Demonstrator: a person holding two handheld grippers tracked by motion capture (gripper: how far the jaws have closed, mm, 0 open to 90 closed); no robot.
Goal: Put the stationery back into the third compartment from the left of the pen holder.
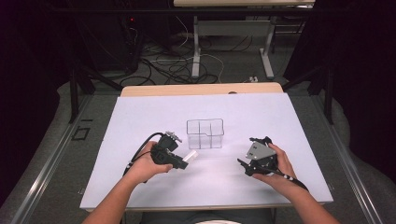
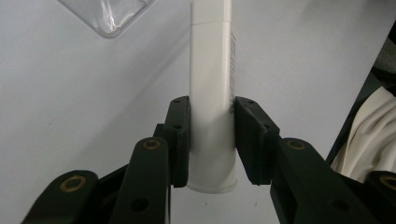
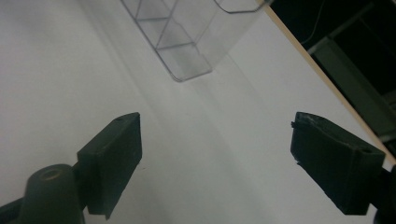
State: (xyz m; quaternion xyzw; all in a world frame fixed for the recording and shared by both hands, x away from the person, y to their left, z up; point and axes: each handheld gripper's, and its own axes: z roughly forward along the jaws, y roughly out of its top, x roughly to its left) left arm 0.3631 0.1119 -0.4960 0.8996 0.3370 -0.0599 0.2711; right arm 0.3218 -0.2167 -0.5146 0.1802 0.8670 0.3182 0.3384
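The worktop (image 1: 140, 116) is a flat rectangular board with a matte, pale lavender-white surface and a light wood strip along its far edge.

A clear plastic organiser (image 1: 205, 133) stands a little beyond the middle of the worktop, toward the far edge. It is a thin-walled box with rounded corners and glossy walls, divided inside by straight transparent partitions into several compartments. One of its rounded corners (image 2: 112, 21) shows in the left gripper view, and its partitioned body (image 3: 180, 42) in the right gripper view.

The left gripper (image 1: 180, 161), hard black plastic, sits in the person's left hand (image 1: 144, 163) near the middle of the worktop, toward the near edge. Its jaws are clamped on a white tube (image 2: 211, 93), a smooth, slightly glossy cylinder with a flared rim at the near end and a line of fine dark print along one side. The flat black pads (image 2: 180, 135) press on opposite sides of the tube's lower half. The tube's free end (image 1: 189, 156) points toward the organiser but lies short of it.

The right gripper (image 1: 247, 156), carrying a grey three-cornered plate, is held in the right hand (image 1: 275, 168) right of centre, near the near edge. Its jaws stand wide apart with nothing between them, and the blocky matte pads (image 3: 114, 158) hang over bare worktop.
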